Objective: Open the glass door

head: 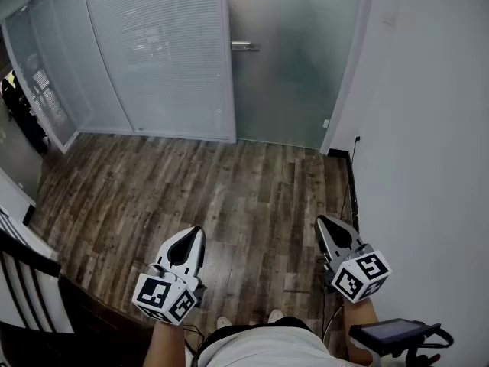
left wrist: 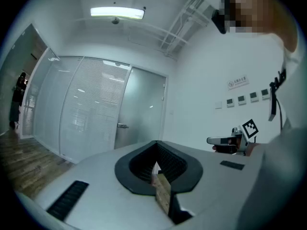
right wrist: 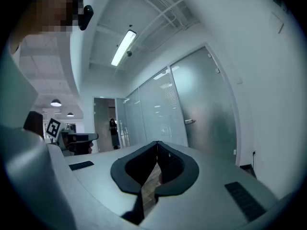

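Frosted glass door (head: pixel 294 67): closed, well ahead of both grippers; metal lever handle (head: pixel 244 47) at its left edge.
Left gripper (head: pixel 199 231): clenched, empty.
Right gripper (head: pixel 320 220): clenched, empty.
Left gripper view only: white wall sign (left wrist: pixel 238 83), print unreadable.
Right gripper view only: distant person (right wrist: pixel 113 131).

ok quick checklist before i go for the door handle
1. Glass door closed, handle in view: ok.
2. Wood floor up to the door free of obstacles: ok.
3. Handle within reach: not ok, both grippers are near the body, far from the door.
4. Left gripper ready to grasp: not ok, jaws together, nothing between them.
5. Right gripper ready to grasp: not ok, jaws together, nothing between them.
6. Whether the door pushes or pulls: cannot tell.
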Tool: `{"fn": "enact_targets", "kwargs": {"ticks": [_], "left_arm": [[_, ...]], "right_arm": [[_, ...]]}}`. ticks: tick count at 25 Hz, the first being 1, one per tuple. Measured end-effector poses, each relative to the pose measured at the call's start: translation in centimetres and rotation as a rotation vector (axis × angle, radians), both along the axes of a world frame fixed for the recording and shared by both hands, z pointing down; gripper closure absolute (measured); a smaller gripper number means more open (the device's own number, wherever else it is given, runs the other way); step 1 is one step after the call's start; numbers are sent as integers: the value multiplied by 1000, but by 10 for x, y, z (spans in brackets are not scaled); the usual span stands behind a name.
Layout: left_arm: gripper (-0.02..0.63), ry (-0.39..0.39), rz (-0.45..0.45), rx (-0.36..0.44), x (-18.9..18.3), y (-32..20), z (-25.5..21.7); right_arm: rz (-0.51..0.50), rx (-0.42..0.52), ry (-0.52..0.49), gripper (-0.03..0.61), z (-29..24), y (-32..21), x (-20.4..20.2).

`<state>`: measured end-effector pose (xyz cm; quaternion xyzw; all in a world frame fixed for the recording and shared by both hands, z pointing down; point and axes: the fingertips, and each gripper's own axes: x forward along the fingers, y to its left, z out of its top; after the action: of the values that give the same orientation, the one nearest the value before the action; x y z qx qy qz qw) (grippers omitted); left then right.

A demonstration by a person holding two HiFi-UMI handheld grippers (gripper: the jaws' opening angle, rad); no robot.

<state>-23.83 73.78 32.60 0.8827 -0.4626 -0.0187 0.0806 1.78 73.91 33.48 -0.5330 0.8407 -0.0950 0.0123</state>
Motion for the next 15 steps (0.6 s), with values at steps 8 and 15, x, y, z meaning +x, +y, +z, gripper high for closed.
{"fn": "enact_targets", "kwargs": {"ticks": [8,15], "left_arm": [[620,-32,-50,-7,29,8,10],[620,-49,-53,-26,58,-13,16]], "right_arm": [[-24,-25,-50,577,20,-2,42],[-65,-33,-109,577,26,-27,63]]}}
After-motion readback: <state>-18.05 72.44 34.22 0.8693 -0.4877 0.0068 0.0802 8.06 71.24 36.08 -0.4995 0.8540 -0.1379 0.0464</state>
